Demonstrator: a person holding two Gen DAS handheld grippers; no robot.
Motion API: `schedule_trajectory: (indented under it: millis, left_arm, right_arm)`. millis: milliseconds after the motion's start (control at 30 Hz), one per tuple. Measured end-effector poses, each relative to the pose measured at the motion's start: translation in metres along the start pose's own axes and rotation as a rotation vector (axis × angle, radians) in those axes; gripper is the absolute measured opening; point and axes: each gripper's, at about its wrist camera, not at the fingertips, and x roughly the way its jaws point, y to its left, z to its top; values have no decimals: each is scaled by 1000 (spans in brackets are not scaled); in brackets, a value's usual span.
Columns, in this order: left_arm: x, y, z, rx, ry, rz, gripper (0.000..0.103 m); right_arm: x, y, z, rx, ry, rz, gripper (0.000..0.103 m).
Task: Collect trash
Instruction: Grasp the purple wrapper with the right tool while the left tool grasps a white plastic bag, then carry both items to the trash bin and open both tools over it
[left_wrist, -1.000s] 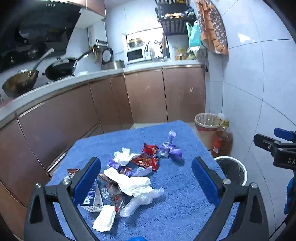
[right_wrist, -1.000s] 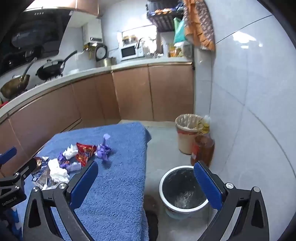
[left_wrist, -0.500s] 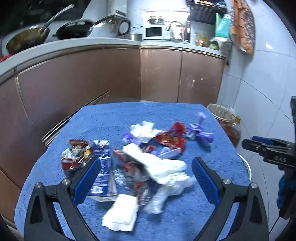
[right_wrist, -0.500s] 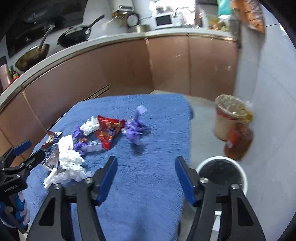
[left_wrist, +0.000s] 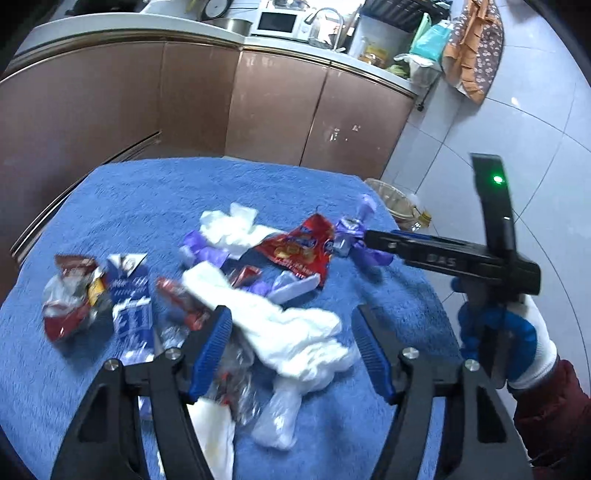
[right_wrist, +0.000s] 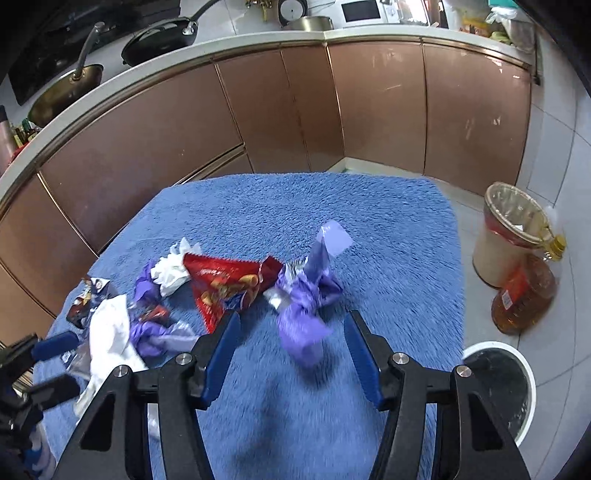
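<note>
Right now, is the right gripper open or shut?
Open. The right gripper has its blue fingers spread either side of the purple wrapper, not touching it.

A: Both views bright, even indoor light; glare spots on wall tiles (left_wrist: 532, 122) at 2 o'clock, sheen on cabinet doors (right_wrist: 373, 99).
B: Motion blur on trash pile (left_wrist: 258, 288), fisheye bending, black corners at the rim.
</note>
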Motion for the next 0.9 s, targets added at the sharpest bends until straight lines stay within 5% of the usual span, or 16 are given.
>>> schedule_trajectory:
  millis: [167, 367, 533, 900]
  left_arm:
    - [24, -6, 2, 21, 46, 27, 63]
    - [51, 13, -14, -34, 146, 17, 30]
    - [54, 18, -17, -36, 153, 5, 6]
    - [32, 17, -14, -43, 59, 24, 0]
  right_arm:
    - [20, -5, 10, -5, 19, 11, 56]
    - [44, -11, 12, 7, 55, 25, 54]
    - [55, -23, 9, 18, 73, 26, 27]
    - [29, -16, 7, 23, -5, 22, 17]
